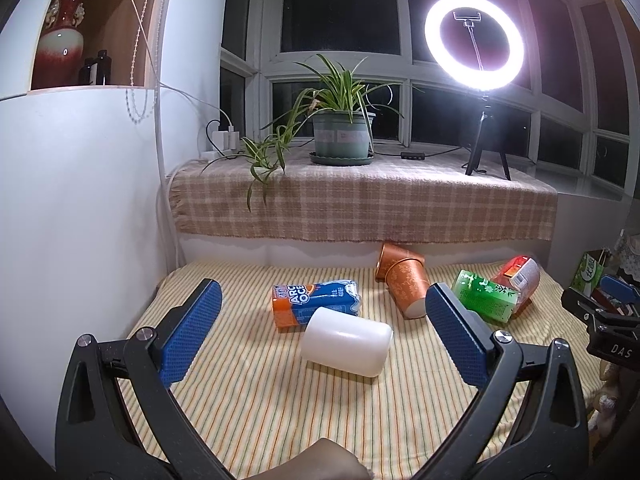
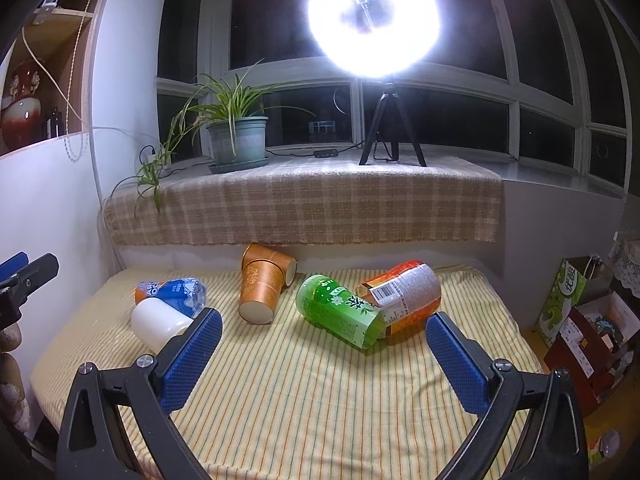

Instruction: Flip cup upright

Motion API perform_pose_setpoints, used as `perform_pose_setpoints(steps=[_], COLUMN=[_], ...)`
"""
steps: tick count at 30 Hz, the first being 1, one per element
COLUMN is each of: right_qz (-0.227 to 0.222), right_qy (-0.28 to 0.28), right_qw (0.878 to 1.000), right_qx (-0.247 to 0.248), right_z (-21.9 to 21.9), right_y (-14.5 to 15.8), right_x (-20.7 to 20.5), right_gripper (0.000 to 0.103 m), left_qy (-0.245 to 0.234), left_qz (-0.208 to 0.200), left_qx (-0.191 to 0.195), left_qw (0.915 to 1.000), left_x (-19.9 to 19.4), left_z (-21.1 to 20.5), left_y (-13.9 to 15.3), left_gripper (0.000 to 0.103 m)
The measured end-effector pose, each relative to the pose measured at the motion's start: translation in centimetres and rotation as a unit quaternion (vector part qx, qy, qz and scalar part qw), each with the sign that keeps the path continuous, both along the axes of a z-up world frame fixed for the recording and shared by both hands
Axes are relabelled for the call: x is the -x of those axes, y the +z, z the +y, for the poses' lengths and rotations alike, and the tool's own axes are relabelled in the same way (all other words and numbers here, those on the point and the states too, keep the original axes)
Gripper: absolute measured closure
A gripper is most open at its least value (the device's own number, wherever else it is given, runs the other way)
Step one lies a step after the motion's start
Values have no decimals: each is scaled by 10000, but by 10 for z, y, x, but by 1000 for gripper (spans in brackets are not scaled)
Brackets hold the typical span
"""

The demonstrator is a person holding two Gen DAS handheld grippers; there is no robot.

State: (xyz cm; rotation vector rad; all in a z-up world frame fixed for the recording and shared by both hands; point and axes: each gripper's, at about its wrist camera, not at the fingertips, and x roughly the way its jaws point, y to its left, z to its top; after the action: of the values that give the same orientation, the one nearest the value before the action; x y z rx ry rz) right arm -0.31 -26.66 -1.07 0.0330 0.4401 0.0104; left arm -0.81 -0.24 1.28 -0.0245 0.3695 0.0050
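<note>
Several cups lie on their sides on a striped cloth [image 1: 280,412]. A white cup [image 1: 346,342] lies between the open fingers of my left gripper [image 1: 322,312], a little ahead of them; it also shows in the right wrist view [image 2: 160,322]. A blue-orange cup [image 1: 316,304] lies just behind it. Two copper cups [image 1: 406,286] lie at the back. A green cup [image 2: 340,310] and a red-white cup [image 2: 404,294] lie ahead of my right gripper [image 2: 324,338], which is open and empty.
A plaid-covered window ledge [image 1: 360,204] behind the table holds a potted plant [image 1: 340,136] and a ring light on a tripod [image 1: 476,44]. A white wall [image 1: 80,220] stands close on the left. Bags and boxes [image 2: 580,328] crowd the right side.
</note>
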Motion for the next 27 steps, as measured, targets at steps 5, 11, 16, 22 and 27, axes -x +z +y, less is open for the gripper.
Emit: perform_pose_setpoints(steps=[5,11,16,22,27], right_qz=[17,59,87,95,102], right_qy=[51,94,127,166,230], right_qw=[10000,9999,9999,9998,9996], right_qx=[22,48,28,61,92], right_z=[4,8,10,14,19], right_y=[0,-1,-3,-4,-3], right_x=[-4,-9,-14,-18,-24], right_gripper=[0,0,0,0,0], left_qy=[6,13,15,22,31], left_qz=[10,8,22,26,27], left_qx=[-1,-8,-13,-20,-24], left_qw=[10000,10000,10000,10000,10000], left_x=[-1,-2,-7,-8,-10], left_z=[3,5,10,11,12], left_y=[1,2,3,3,3], left_gripper=[0,0,0,0,0])
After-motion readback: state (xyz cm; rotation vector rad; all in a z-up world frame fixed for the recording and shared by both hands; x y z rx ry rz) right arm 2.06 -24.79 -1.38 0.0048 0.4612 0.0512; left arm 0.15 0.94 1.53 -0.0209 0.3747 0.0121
